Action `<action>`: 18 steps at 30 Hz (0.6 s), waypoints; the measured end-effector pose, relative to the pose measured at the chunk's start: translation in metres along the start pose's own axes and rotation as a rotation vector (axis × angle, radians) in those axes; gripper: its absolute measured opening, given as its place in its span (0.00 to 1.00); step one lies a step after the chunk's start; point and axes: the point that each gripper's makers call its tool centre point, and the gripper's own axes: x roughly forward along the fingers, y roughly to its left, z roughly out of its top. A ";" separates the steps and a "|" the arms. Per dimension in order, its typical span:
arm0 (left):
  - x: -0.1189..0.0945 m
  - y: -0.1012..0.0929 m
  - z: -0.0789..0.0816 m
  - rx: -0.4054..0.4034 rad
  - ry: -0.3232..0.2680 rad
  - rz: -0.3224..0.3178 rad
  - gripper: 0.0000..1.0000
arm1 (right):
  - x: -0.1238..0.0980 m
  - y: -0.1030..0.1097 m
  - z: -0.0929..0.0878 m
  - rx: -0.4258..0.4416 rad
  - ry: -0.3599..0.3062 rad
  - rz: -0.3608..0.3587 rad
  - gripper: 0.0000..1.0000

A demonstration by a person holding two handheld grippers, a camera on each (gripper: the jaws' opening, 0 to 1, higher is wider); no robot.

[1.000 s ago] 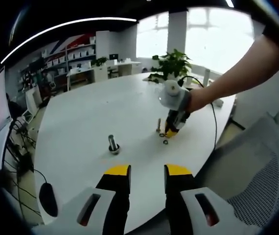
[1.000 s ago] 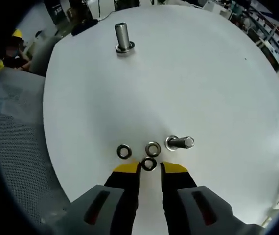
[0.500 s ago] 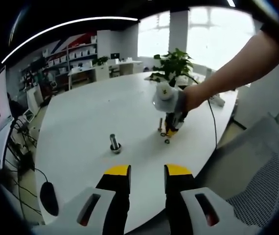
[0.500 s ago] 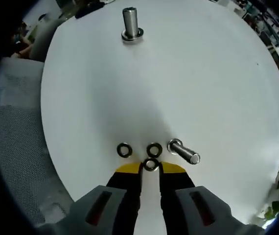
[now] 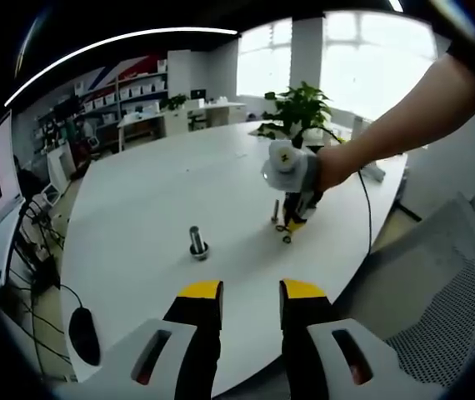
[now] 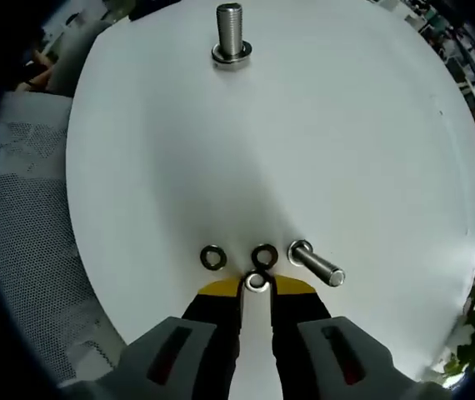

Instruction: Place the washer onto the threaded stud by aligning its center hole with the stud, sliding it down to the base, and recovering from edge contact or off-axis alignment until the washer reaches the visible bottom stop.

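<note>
Three steel washers lie near the white table's edge in the right gripper view. The nearest washer [image 6: 257, 281] sits between the tips of my right gripper [image 6: 257, 290], whose jaws are shut on it at the table surface. Two more washers [image 6: 212, 257] [image 6: 264, 255] lie just beyond. A threaded stud [image 6: 316, 265] stands right beside them. A second stud [image 6: 230, 32], with a ring at its base, is far across the table. In the left gripper view my right gripper [image 5: 291, 226] points down beside the near stud [image 5: 276, 210]. My left gripper [image 5: 251, 292] hangs open and holds nothing.
The round white table [image 5: 154, 192] carries the far stud [image 5: 197, 242] near its middle. A person's arm [image 5: 396, 125] holds the right gripper. A grey mesh chair [image 5: 437, 283] stands at the right, a dark mouse [image 5: 82, 335] at the table's left edge, a potted plant [image 5: 297, 107] behind.
My right gripper's jaws have narrowed around the nearest washer. The right gripper view has tilted a little, so the near stud leans differently. The left gripper is unchanged.
</note>
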 end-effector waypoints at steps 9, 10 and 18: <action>0.000 0.001 -0.001 0.001 0.004 0.004 0.25 | -0.003 -0.003 -0.008 0.123 -0.083 0.020 0.14; 0.000 0.001 -0.001 0.002 0.003 0.005 0.25 | -0.003 -0.003 -0.009 0.128 -0.087 0.018 0.14; 0.000 0.000 0.000 0.008 0.003 0.000 0.25 | -0.030 -0.020 0.001 0.175 -0.164 -0.018 0.14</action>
